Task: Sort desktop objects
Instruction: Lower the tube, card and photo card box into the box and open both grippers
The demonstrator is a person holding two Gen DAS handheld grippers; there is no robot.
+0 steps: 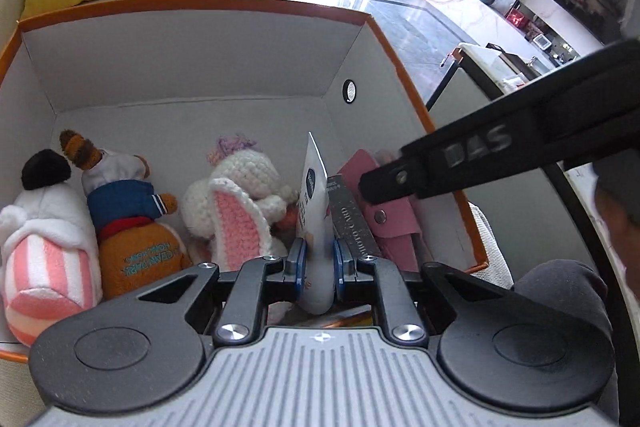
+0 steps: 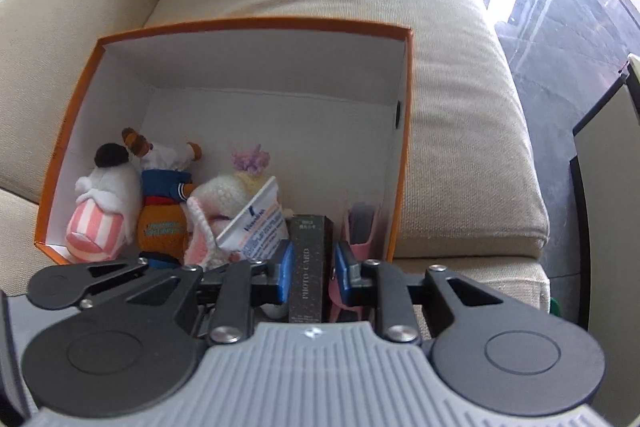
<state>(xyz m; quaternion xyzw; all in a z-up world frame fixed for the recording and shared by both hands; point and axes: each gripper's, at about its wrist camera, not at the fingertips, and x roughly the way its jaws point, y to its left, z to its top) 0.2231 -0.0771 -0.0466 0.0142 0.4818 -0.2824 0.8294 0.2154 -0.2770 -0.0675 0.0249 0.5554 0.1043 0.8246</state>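
1. Left hand-held gripper [image 1: 319,263] was clamped on white tube [image 1: 316,211], inside orange box [image 1: 200,3].
2. Right hand-held gripper [image 2: 310,269] clamped dark photo-card box [image 2: 310,259], w/ pink case [image 2: 360,227] beside it.
3. Plush toys [image 2: 160,203] sat at box's left; box on sofa [image 2: 460,147].

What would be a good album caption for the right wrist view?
Right gripper clasps a dark photo card box over an orange box of plush toys on a beige sofa.
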